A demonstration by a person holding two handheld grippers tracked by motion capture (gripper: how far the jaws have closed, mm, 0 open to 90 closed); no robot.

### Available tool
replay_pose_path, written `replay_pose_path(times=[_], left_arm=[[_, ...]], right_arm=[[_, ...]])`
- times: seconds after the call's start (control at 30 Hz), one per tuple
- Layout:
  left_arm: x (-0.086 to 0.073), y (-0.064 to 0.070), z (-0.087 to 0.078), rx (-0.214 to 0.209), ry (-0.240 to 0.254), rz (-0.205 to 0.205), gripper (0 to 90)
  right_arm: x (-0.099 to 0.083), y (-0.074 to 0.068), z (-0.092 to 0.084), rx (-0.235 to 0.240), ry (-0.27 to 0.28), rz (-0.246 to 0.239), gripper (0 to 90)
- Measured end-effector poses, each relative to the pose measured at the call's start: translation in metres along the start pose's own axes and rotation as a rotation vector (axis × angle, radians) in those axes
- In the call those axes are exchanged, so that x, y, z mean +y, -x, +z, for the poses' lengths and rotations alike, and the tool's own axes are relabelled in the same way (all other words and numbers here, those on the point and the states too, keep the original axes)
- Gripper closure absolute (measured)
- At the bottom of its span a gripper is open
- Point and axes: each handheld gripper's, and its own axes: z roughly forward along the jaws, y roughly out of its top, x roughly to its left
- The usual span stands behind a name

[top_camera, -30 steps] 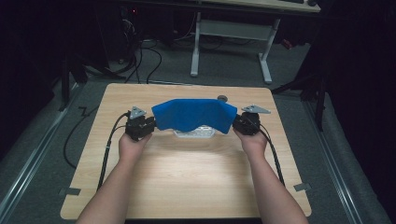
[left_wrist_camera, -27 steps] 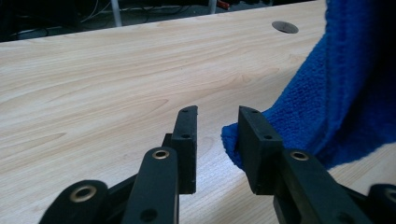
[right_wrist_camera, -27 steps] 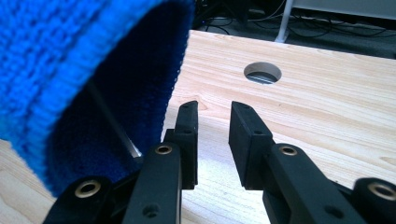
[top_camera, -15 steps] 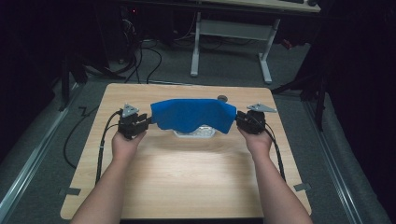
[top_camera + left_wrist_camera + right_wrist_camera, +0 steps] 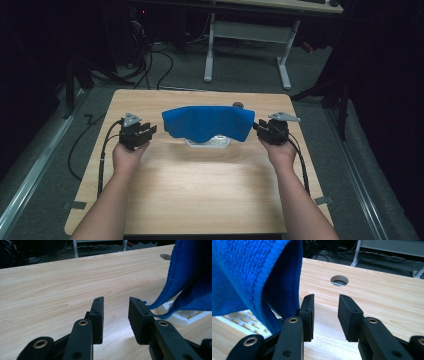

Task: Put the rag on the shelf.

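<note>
1. Since the earlier frames the left gripper (image 5: pixel 148 131) is now standing clear of the blue cloth (image 5: pixel 207 122), well off its left end; a second ago it was right at that end. The right gripper (image 5: pixel 259 128) is staying just beside the right end.
2. Both grippers are released: their jaws have just been opening, and nothing is lying between them. In the left gripper view a blue thread of the cloth (image 5: pixel 190 277) is reaching one jaw tip.
3. The cloth is lying draped over a white slotted tray (image 5: pixel 210 143) near the middle of the tabletop (image 5: pixel 200 190), toward the far edge. Its long axis is running left to right, parallel to that edge.
4. Bare wood is lying open between the cloth and the near edge, and at both side edges.
5. A round hole (image 5: pixel 339 280) is sitting in the tabletop near the far edge, behind the cloth's right end.
6. The surface is light wood grain; the room around is dark, with cables (image 5: pixel 155 65) and a desk frame (image 5: pixel 250 40) on the floor beyond.
</note>
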Motion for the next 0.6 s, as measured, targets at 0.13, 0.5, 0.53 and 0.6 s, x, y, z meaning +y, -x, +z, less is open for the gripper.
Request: replay_pose_path(times=[0.13, 0.5, 0.53, 0.6], left_arm=[[-0.006, 0.003, -0.012, 0.007, 0.001, 0.011, 65.3], [-0.038, 0.033, -0.06, 0.011, 0.025, 0.03, 54.0], [-0.042, 0.038, -0.065, 0.004, 0.026, 0.027, 54.0], [-0.049, 0.049, -0.074, -0.01, 0.022, 0.029, 52.6]], right_arm=[[-0.007, 0.001, -0.01, 0.001, 0.008, -0.006, 65.2], [-0.036, -0.023, -0.059, -0.009, 0.027, -0.108, 53.3], [-0.036, -0.023, -0.059, -0.009, 0.027, -0.108, 53.3], [-0.042, -0.03, -0.068, -0.005, 0.032, -0.126, 49.4]])
